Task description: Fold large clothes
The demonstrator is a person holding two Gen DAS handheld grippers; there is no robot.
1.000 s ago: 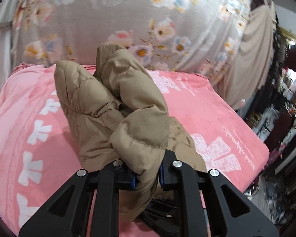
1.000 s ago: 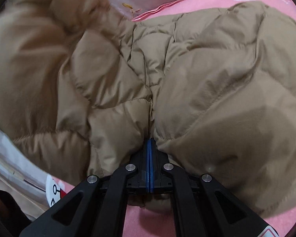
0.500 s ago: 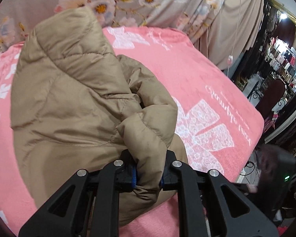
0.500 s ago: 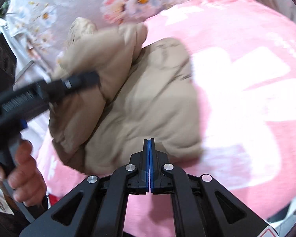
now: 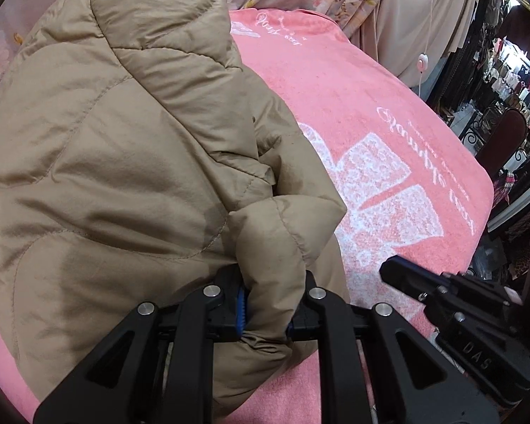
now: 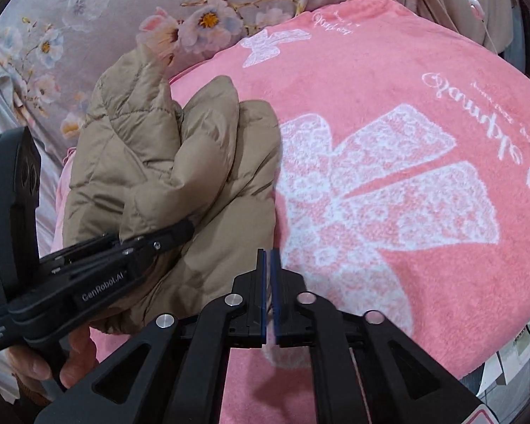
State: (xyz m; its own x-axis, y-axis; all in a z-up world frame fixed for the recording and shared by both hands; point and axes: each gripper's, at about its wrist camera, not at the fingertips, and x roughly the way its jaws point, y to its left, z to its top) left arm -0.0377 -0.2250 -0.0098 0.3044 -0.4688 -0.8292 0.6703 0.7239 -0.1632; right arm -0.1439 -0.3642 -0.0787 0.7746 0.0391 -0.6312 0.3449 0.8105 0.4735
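At the bottom of the left wrist view the left tool (image 5: 265, 312) is clamped on a puffy fold of the tan quilted jacket (image 5: 123, 162), the fabric bulging out between its blue pads. The jacket is bunched in a heap that fills the left half of that frame and lies on the bed.

At the bottom centre of the right wrist view the right tool (image 6: 268, 293) has a narrow gap between its blue pads and its jaws are opening, with nothing between them; it hangs over the blanket just right of the jacket heap. At the lower left of that view a person's hand (image 6: 49, 360) grips the handle of the left tool.

The bed is covered by a pink fleece blanket (image 6: 388, 81) printed with large white bows (image 6: 388, 190) and white script lettering. Beyond it, across the top of both views, hangs a grey floral fabric (image 6: 123, 3). At the upper right of the left wrist view are beige curtains (image 5: 424, 10), a white corded switch (image 5: 421, 60), a dark chair with scrolled metalwork (image 5: 501, 137) and crowded shelves (image 5: 512, 74), too small to read.
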